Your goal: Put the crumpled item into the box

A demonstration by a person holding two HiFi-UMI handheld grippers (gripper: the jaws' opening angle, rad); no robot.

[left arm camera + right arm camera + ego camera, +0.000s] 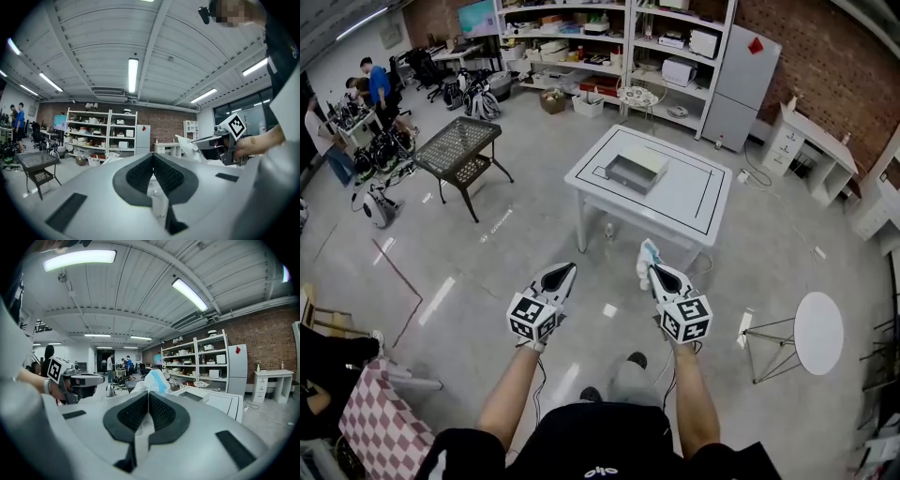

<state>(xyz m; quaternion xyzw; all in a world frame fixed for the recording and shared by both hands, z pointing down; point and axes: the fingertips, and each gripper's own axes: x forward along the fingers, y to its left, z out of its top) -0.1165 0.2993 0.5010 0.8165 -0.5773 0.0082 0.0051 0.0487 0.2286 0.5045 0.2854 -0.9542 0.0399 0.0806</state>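
My right gripper (653, 269) is shut on a crumpled white and blue item (647, 255), which sticks out past its jaws (152, 380). The left gripper (566, 272) is shut with nothing between its jaws (153, 159). Both are held in the air above the floor, short of the white table (694, 202). On that table lies an open grey and white box (635, 169), well ahead of both grippers. In the left gripper view the crumpled item (187, 146) and the right gripper (206, 142) show at the right.
A black mesh table (457, 145) stands to the left. A small round white table (818, 332) and a wire stand (769, 342) are at the right. Shelves (609, 47) and a fridge (741, 84) line the back wall. People stand at the far left (370, 80).
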